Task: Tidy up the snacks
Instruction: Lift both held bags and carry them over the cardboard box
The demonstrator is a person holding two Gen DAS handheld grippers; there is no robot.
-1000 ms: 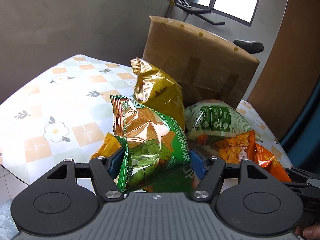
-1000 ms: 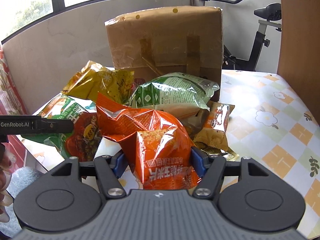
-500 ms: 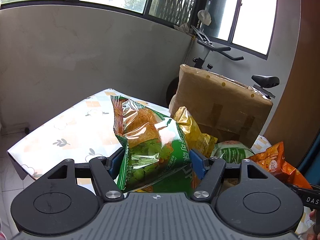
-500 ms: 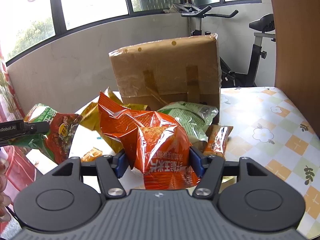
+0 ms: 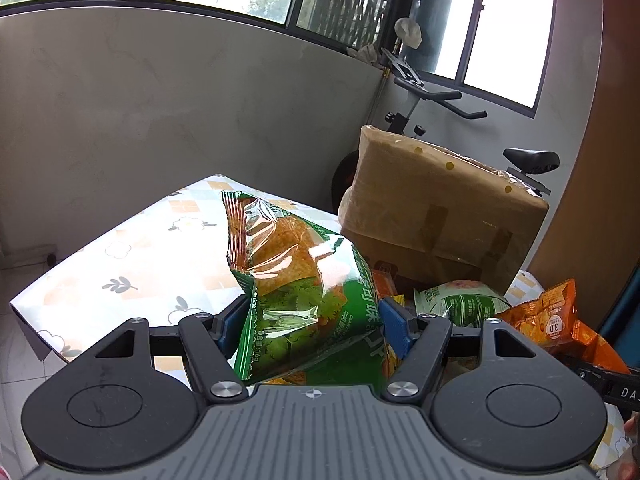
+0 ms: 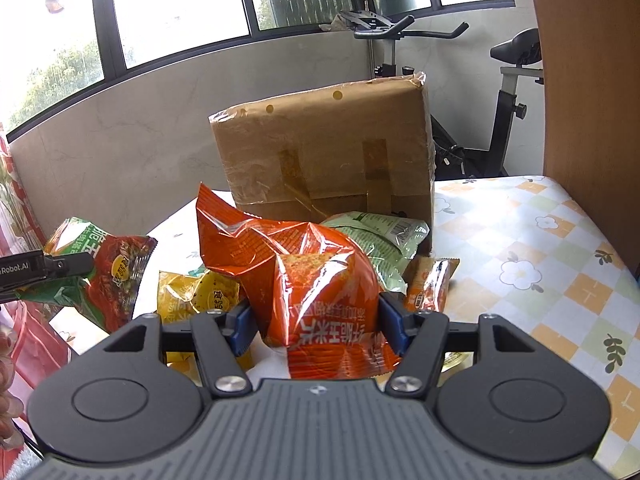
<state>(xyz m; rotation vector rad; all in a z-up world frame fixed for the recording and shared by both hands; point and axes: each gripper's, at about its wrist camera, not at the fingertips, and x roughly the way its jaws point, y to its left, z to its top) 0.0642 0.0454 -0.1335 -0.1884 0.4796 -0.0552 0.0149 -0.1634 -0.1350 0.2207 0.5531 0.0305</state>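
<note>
Both hands are full right now. The left tongs (image 5: 310, 330) are clamped onto a green snack bag (image 5: 298, 280), blue pads pressed into both its sides, so they're only as wide as the bag is thick. That bag sits dead centre of the left wrist view, standing tall with its crimped top edge pointing up, held up off the flowery bench (image 5: 132, 264), whose cloth fills the left-middle of the frame.

The right tongs (image 6: 314, 326) are doing the same thing with an orange snack bag (image 6: 296, 276), squeezed between the pads in the lower middle of the right wrist view, its top corner sticking up toward the upper left.

The rest of the pile is on the bench: a yellow bag (image 6: 200, 292) just left of the orange one, a pale green bag (image 6: 380, 236) behind it to the right, and a small orange packet (image 6: 428, 284) just right of the right pad. A big taped cardboard box (image 6: 328, 160) stands behind the snacks in the middle of the frame, the pale green bag lying right at its foot. An exercise bike (image 6: 504, 92) is in the upper right, behind the bench. The green bag also shows at the far left edge of the right wrist view.
</note>
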